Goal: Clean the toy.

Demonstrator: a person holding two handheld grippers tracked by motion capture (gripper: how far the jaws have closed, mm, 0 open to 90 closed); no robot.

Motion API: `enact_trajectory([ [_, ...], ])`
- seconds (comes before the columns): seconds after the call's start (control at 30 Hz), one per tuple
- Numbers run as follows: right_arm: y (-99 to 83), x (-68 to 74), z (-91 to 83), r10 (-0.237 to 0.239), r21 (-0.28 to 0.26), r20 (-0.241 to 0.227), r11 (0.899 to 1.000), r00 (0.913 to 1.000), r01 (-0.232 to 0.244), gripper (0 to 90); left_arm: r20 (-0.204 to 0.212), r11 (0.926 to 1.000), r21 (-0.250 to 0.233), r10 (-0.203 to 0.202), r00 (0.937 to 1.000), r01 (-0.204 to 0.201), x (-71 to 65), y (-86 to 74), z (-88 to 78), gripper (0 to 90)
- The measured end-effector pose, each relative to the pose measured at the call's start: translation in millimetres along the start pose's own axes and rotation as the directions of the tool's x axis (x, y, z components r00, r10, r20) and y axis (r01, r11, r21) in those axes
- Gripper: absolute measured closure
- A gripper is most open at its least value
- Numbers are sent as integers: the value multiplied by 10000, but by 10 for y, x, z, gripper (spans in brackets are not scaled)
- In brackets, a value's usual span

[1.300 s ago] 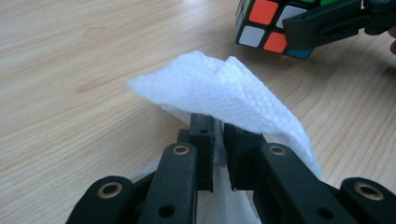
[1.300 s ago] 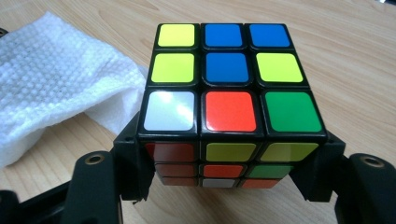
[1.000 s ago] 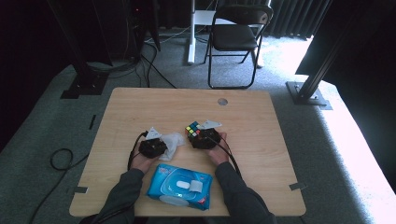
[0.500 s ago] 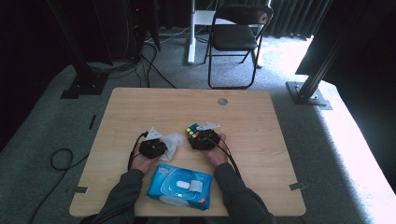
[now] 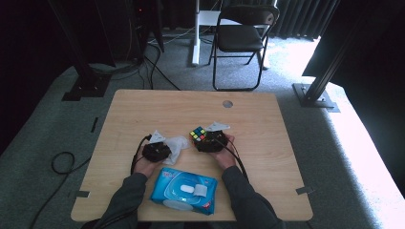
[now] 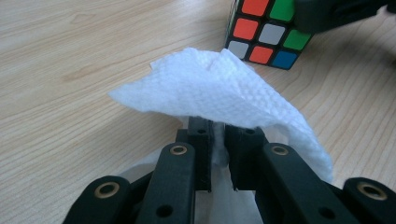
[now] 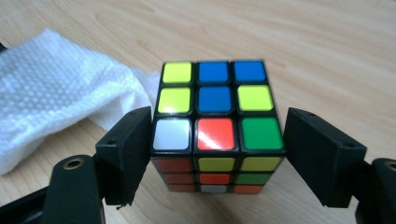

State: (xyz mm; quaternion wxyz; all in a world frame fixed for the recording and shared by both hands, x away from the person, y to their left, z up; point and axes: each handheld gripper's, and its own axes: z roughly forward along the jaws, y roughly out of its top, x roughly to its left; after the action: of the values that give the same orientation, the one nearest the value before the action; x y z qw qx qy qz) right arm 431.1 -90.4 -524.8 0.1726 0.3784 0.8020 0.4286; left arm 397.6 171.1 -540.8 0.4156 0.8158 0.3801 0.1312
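Observation:
A scrambled puzzle cube (image 7: 215, 100) stands on the wooden table (image 5: 143, 109), between the jaws of my right gripper (image 7: 217, 137). Those jaws have just been opening; the right pad stands slightly off the cube's side, so the grip is loose. From above, the cube (image 5: 197, 133) sits at the tip of the right gripper (image 5: 203, 138). My left gripper (image 6: 218, 140) is shut on a white wipe (image 6: 210, 93), which drapes over its jaws. In the high view the left gripper (image 5: 162, 147) and wipe (image 5: 177, 143) lie just left of the cube.
A blue pack of wet wipes (image 5: 184, 190) lies near the table's front edge between the person's forearms. The table has a small round hole (image 5: 228, 103) near its far edge. A folding chair (image 5: 239, 38) stands beyond the table.

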Motion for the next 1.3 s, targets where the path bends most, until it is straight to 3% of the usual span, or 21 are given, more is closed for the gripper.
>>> enact_trajectory([
  [0.2,63,-26,-118,-260,-539,98,9982,9996,265,283,7,10000,7,6,10000,-6,-7,-3,9,807],
  [0.47,98,-72,-192,-148,-1052,200,9943,9997,169,390,16,10000,14,5,10000,-5,-9,-5,11,806],
  [0.93,129,-178,-147,196,-818,516,9965,9985,-154,607,15,10000,13,13,10000,-13,-16,-4,13,803],
  [1.3,94,-168,-131,332,-786,454,9965,9984,-296,645,8,10000,22,35,10000,-35,-17,-3,13,800],
])
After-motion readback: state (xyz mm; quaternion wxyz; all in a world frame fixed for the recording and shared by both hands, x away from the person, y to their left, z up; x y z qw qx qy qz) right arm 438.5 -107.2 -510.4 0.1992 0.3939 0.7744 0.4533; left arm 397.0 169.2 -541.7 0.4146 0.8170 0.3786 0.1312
